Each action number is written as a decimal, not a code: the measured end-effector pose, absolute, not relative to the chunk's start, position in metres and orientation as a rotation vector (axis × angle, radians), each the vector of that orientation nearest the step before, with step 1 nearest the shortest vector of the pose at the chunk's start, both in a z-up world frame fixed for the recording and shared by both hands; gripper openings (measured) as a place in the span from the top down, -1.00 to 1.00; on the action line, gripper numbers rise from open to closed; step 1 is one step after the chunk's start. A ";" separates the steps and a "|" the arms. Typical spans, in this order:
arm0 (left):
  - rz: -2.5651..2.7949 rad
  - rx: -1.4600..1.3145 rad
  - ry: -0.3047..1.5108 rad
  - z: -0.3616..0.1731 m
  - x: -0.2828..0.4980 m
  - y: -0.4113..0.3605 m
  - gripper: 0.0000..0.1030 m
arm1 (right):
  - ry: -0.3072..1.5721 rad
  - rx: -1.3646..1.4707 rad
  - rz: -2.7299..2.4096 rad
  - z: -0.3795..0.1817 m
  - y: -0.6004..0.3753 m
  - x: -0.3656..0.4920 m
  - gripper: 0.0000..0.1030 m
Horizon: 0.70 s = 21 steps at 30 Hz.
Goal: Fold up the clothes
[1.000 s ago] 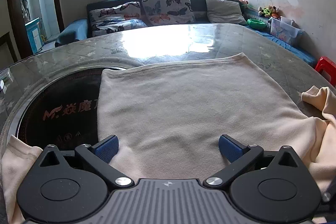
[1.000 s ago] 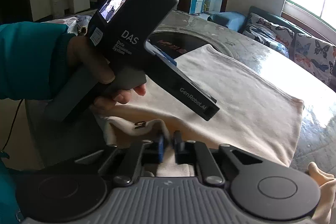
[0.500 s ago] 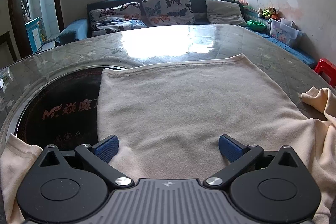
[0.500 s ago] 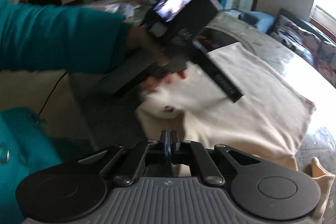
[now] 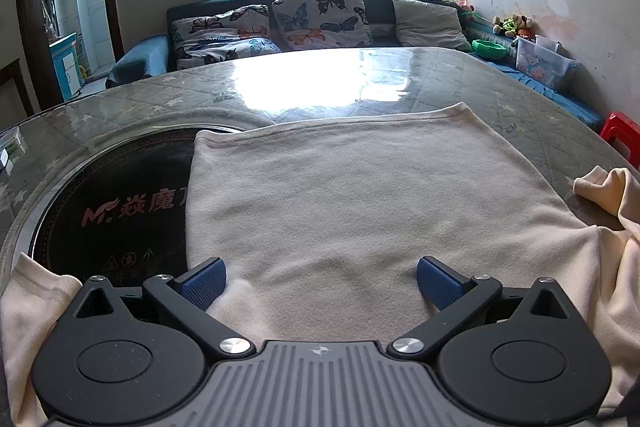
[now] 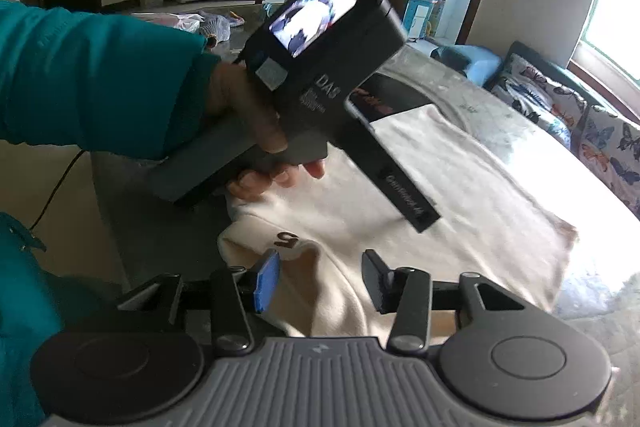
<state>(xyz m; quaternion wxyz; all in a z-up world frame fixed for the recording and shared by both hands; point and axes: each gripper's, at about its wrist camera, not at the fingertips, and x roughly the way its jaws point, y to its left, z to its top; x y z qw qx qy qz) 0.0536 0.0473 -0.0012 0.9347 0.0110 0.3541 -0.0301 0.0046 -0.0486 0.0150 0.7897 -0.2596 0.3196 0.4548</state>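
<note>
Cream fleece covers most of the table (image 5: 360,75): a pale sweatshirt (image 5: 352,195) lies spread flat on the glossy, quilted-looking top, its hem toward the window; its left edge overlaps a round black hob (image 5: 108,203) set into the table, printed with red lettering; a sleeve (image 5: 612,195) bunches at the right, and more cream cloth folds up at the lower left. Beyond the table stands a dark sofa (image 5: 280,23) with butterfly cushions, a red stool (image 5: 622,135) and a clear box (image 5: 544,63) by the wall; nothing lies on the shirt itself. In the right wrist view the left gripper's (image 6: 416,211) dark body crosses the middle of the picture, held in a hand (image 6: 256,131) with a teal sleeve (image 6: 88,79), hiding part of the garment and the hob; its nose points down at the cloth, whether touching I cannot tell.

The left gripper (image 5: 320,283) stands wide apart, blue pads on either side of the shirt's near part, holding nothing; the right gripper (image 6: 320,279) is also spread, its fingers straddling a raised fold near the collar marked with a dark figure, not clamped on it.
</note>
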 end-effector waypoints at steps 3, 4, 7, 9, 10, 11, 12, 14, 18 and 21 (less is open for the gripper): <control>-0.063 0.020 0.721 -0.002 0.053 0.048 -1.00 | 0.689 -0.551 0.968 0.011 -0.045 0.009 0.84; -0.063 0.020 0.720 -0.002 0.053 0.048 -1.00 | 0.707 -0.535 0.967 0.009 -0.046 0.011 0.90; -0.065 0.033 0.722 0.000 0.054 0.046 -1.00 | 0.727 -0.521 0.986 0.009 -0.052 0.006 0.90; -0.066 0.053 0.719 0.003 0.054 0.044 -1.00 | 0.735 -0.516 0.997 0.010 -0.057 0.003 0.88; -0.068 0.064 0.707 0.006 0.052 0.042 -1.00 | 0.736 -0.514 0.999 0.011 -0.059 0.002 0.73; -0.071 0.074 0.694 0.010 0.051 0.040 -1.00 | 0.735 -0.506 1.001 0.013 -0.061 0.002 0.65; -0.073 0.085 0.682 0.013 0.049 0.038 -1.00 | 0.731 -0.493 1.002 0.015 -0.064 0.001 0.61; -0.077 0.105 0.657 0.020 0.046 0.033 -1.00 | 0.724 -0.468 1.004 0.020 -0.069 -0.001 0.61; -0.112 0.101 0.641 0.026 0.044 0.023 -1.00 | 0.755 -0.417 0.921 0.017 -0.080 0.011 0.59; -0.142 0.097 0.653 0.023 0.044 0.012 -1.00 | 0.781 -0.378 0.852 0.014 -0.088 0.022 0.44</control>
